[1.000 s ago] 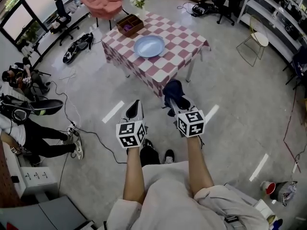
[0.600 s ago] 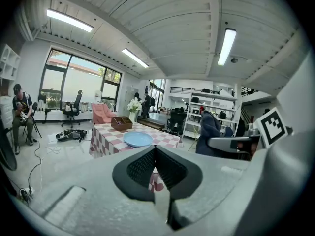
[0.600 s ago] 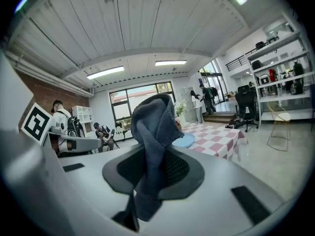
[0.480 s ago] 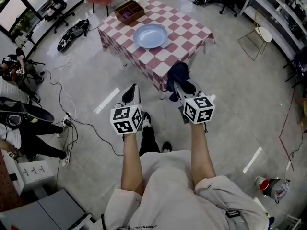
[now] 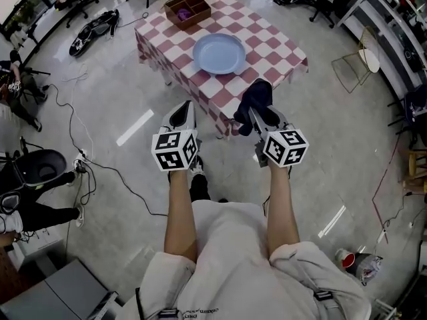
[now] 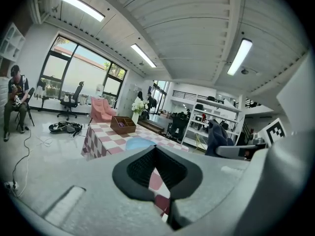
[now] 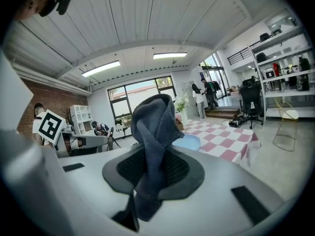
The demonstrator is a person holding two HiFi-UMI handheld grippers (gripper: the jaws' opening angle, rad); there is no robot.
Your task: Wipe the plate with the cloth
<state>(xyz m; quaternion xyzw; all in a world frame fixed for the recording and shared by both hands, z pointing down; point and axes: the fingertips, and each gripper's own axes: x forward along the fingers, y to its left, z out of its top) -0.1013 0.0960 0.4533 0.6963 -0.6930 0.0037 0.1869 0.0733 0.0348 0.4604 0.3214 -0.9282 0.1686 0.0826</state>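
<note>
A light blue plate (image 5: 219,53) lies flat in the middle of the pink-and-white checkered table (image 5: 280,49). Both grippers hang over the floor, short of the table's near edge. My right gripper (image 5: 257,114) is shut on a dark blue cloth (image 5: 255,99), which stands bunched above the jaws (image 7: 155,124). Past the cloth in the right gripper view is the plate (image 7: 187,142). My left gripper (image 5: 183,115) is shut with nothing in it, its pads meeting at the tip (image 6: 156,149). Beyond them in the left gripper view lies the plate (image 6: 139,143).
A wooden box (image 5: 187,9) with a purple item stands at the table's far corner. Cables (image 5: 93,172) trail over the floor at left, near seated people (image 5: 30,179). Shelves (image 5: 400,25) and a gold chair (image 5: 363,55) are at right, and a red cup (image 5: 343,259) at lower right.
The view has closed in on the table: the table and plate now sit nearer the two grippers. The cloth stays in the right gripper.
</note>
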